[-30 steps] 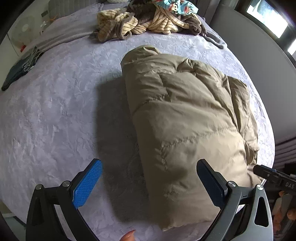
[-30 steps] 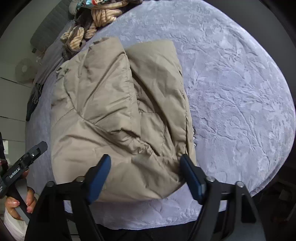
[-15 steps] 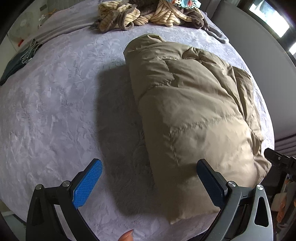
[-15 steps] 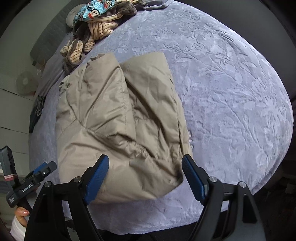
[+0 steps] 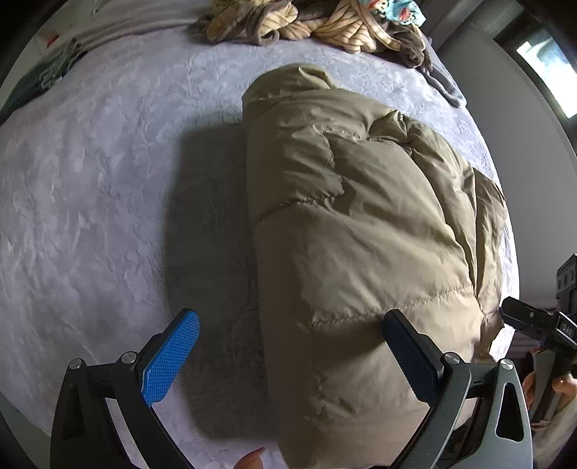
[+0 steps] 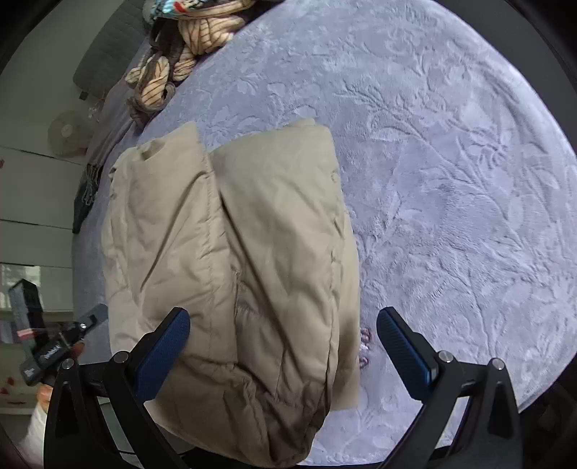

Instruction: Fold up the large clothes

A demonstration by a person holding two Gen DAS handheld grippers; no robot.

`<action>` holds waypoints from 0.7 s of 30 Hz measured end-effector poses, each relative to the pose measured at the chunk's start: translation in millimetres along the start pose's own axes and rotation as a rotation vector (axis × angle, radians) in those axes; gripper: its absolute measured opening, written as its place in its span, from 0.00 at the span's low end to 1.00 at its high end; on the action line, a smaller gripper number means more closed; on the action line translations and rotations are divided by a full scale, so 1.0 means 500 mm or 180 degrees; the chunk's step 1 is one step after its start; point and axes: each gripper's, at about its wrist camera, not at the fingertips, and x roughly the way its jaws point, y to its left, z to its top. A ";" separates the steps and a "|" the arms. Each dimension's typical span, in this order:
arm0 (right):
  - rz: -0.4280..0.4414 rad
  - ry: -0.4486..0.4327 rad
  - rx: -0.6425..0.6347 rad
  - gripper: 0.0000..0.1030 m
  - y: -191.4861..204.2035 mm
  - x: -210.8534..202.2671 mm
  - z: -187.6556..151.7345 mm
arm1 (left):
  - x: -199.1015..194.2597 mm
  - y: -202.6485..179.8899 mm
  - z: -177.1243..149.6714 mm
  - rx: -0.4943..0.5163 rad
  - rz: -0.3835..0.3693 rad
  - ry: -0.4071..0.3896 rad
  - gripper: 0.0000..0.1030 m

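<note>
Right claw wide over khaki jacket — no legible label

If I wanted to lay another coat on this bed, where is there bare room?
Two wide bare stretches of the lilac bedspread: one on each side of the folded tan puffer jacket, reaching to the bed's edges. The far end is crowded: a heap of striped clothes lies there, with a dark garment at one far corner.

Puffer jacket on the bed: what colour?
Plain khaki-tan puffer jacket, quilted stitching, no print. Left wrist view shows it best.
</note>
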 end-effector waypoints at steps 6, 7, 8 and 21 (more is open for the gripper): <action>0.0254 0.0199 0.0176 1.00 -0.036 0.050 0.030 | 0.033 0.020 0.018 -0.0161 -0.0409 0.0164 0.99; 0.0289 0.0200 0.0227 1.00 -0.042 0.056 0.034 | 0.043 0.030 0.023 -0.0220 -0.0534 0.0208 0.99; 0.0345 0.0191 0.0299 1.00 -0.052 0.063 0.039 | 0.051 0.040 0.028 -0.0265 -0.0632 0.0234 0.99; 0.1664 0.0411 0.0367 1.00 -0.065 0.125 0.101 | 0.176 0.093 0.076 -0.0670 -0.1670 0.0525 0.99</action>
